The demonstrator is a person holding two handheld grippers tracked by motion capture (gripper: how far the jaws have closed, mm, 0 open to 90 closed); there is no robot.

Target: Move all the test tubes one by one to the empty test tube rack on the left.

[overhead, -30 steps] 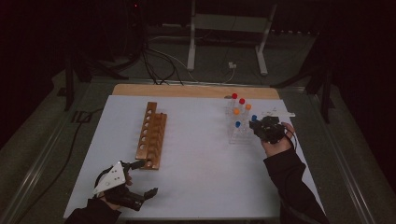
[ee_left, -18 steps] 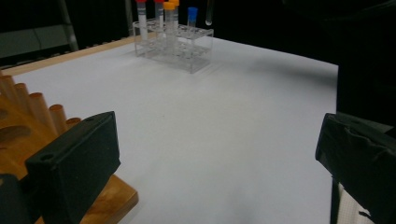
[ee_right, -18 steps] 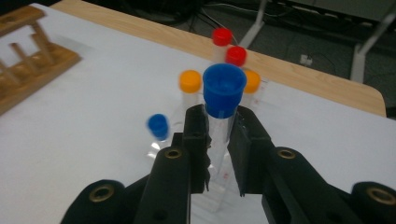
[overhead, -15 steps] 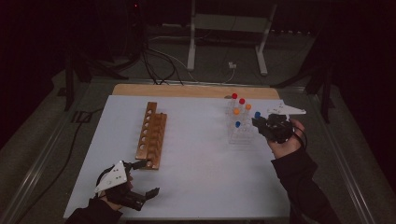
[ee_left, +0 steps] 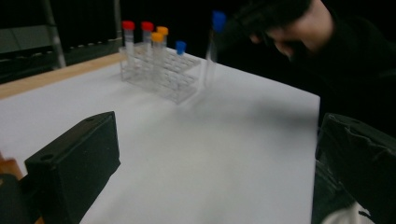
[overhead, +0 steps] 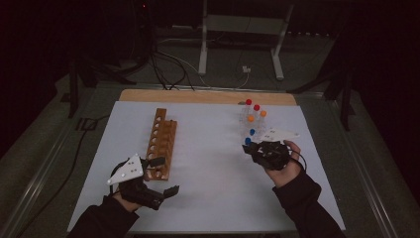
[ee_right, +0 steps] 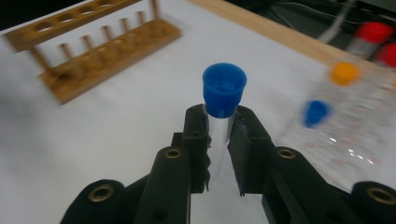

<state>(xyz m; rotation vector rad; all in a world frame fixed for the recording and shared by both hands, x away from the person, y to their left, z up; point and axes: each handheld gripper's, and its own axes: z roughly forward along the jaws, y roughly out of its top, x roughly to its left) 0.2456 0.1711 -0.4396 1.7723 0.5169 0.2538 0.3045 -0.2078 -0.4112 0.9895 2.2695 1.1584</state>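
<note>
The jaws of the right gripper [ee_right: 218, 140] are pinching a clear tube [ee_right: 219, 135] just under its blue cap [ee_right: 224, 87]; those of the left gripper [overhead: 157, 179] stand spread with nothing between them, near the table's near-left edge. The tube is lifted off the table, just on the near side of the clear rack [overhead: 252, 130] at the right, whose other tubes carry red, orange and blue caps. Across the white mat [overhead: 208, 163], well apart to the left, stands the wooden rack [overhead: 162, 143] with its row of holes unfilled.

What could go wrong, as I judge it: the grip sits high, close to the cap, so most of the smooth tube hangs free below the pads — a quick swing toward the wooden rack could tilt or slip it, and a tilted tip would catch a hole's rim rather than drop in.

The tube's long axis runs close to upright — cap up, closed end down toward the mat, as the left gripper view shows it.
</note>
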